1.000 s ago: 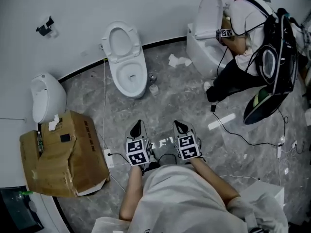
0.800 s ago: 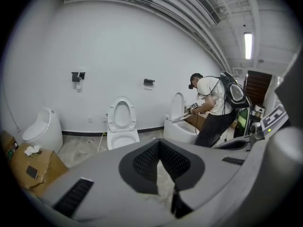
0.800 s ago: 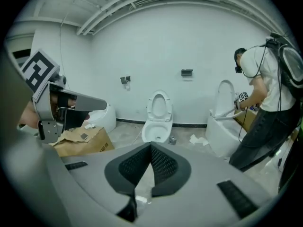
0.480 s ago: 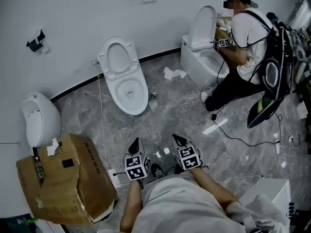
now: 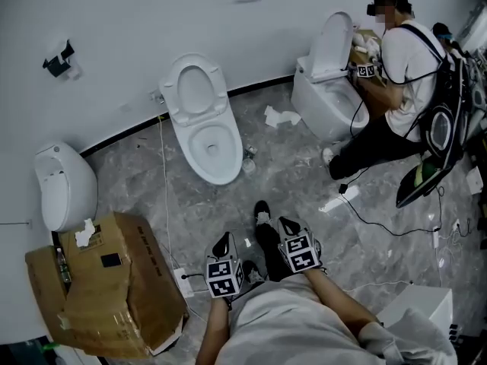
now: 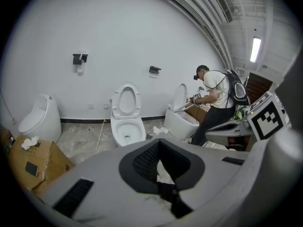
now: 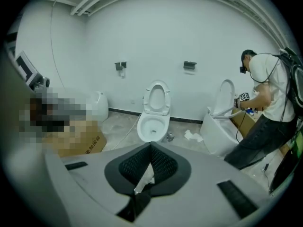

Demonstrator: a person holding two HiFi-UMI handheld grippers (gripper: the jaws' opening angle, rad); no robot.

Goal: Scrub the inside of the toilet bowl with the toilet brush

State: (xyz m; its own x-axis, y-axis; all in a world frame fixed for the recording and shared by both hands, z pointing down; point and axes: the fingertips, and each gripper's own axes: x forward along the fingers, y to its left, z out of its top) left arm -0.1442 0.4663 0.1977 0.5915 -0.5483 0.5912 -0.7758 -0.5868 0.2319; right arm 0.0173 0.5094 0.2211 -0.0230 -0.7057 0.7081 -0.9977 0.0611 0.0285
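Both hand-held grippers, left [image 5: 224, 242] and right [image 5: 286, 225], pressed together, empty; toilet bowl [image 5: 215, 147] well ahead of them; no toilet brush seen; floor cable [image 5: 166, 196] beside the left one risks tripping.

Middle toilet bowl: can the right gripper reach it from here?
Probably not yet: the right gripper sits well short of the toilet bowl. Only bare floor lies between, so stepping closer should do it.

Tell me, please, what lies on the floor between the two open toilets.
The head view shows crumpled white paper and a small object beside the middle toilet.
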